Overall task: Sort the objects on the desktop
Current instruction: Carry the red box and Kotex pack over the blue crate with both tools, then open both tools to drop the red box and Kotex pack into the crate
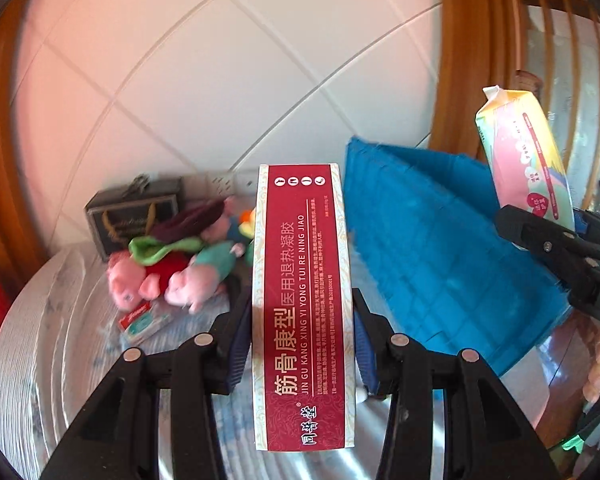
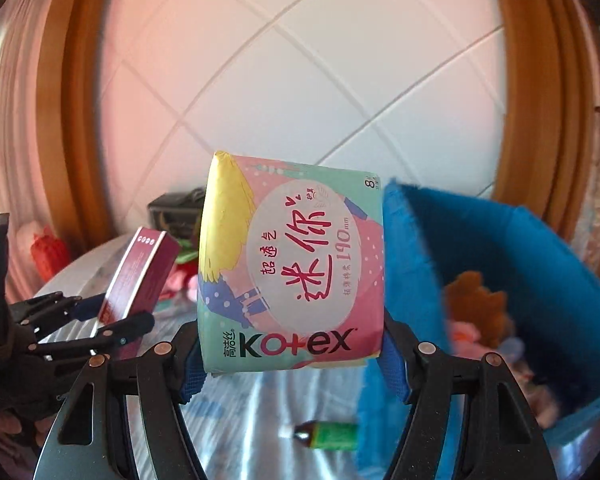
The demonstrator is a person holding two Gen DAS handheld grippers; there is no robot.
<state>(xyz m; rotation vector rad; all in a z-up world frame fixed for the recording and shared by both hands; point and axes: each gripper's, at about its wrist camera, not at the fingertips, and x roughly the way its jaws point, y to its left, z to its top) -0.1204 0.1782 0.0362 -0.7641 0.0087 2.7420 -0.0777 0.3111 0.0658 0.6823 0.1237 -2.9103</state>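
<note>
Left wrist view: my left gripper (image 1: 302, 344) clamps a red box (image 1: 302, 304) across its narrow sides at mid-length. It looks to me like light, stiff, glossy card, so it should hold square but could slip. My right gripper (image 2: 290, 356) squeezes a soft pad pack (image 2: 290, 264) near its lower edge; the slick film may give under pressure. Both hang above the table (image 1: 40, 340), with the blue felt bin (image 2: 520, 264) at three o'clock of the pack.

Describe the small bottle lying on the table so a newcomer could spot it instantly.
Find the blue fabric bin at the right of the table. Just beside its near corner, below the Kotex pack, lies the small bottle. It alone has a green label and dark cap.
</note>
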